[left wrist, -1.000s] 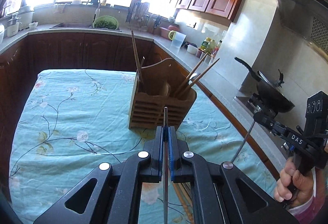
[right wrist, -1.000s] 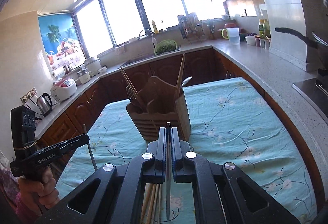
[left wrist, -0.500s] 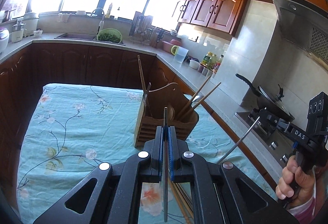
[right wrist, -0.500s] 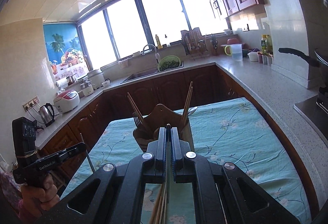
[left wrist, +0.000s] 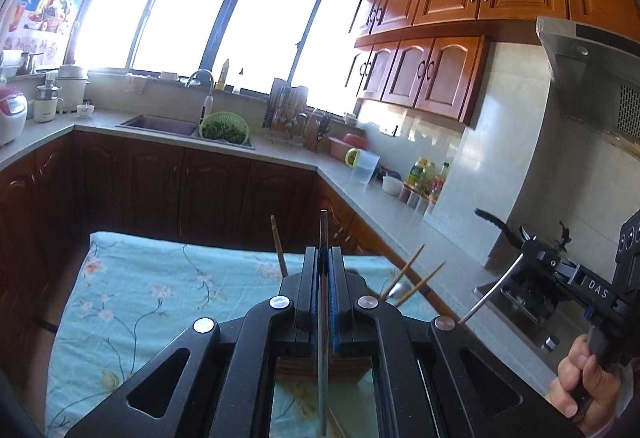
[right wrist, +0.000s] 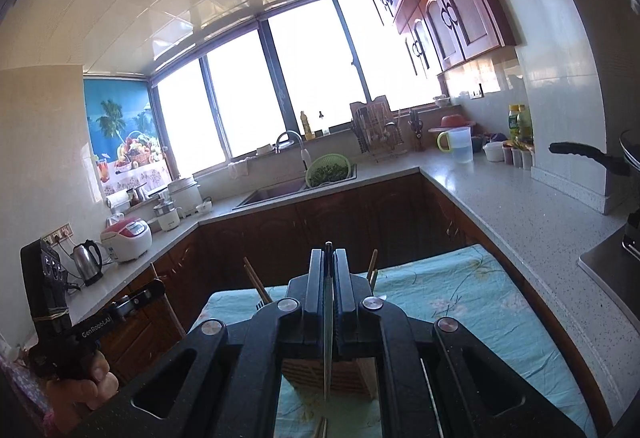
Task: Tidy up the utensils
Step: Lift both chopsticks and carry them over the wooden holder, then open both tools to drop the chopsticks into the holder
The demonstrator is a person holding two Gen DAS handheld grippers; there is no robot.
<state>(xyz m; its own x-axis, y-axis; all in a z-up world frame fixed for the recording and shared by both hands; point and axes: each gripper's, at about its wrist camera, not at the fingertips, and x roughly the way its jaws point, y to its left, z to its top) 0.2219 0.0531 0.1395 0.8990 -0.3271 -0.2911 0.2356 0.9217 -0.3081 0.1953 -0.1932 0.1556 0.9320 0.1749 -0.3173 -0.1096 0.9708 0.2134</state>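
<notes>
The left claw (left wrist: pixel 325 258) is clamped on a thin metal utensil (left wrist: pixel 322 322), its flat shaft pinched between the blue pads and running back under the body, probably so the piece stays aligned with the fingers for a straight drop. The right claw (right wrist: pixel 329 260) is likewise clamped on a slim metal utensil (right wrist: pixel 329 334); from the left view its shaft juts out to the side. Which kind of utensil each is cannot be told. Just beyond and below both claws stands the wooden holder (right wrist: pixel 344 374), near the far edge of the worktop (left wrist: pixel 160 286) with its floral cloth, chopsticks (left wrist: pixel 416 280) leaning out of its compartments. Both pieces seem held high to clear those sticks before insertion.
</notes>
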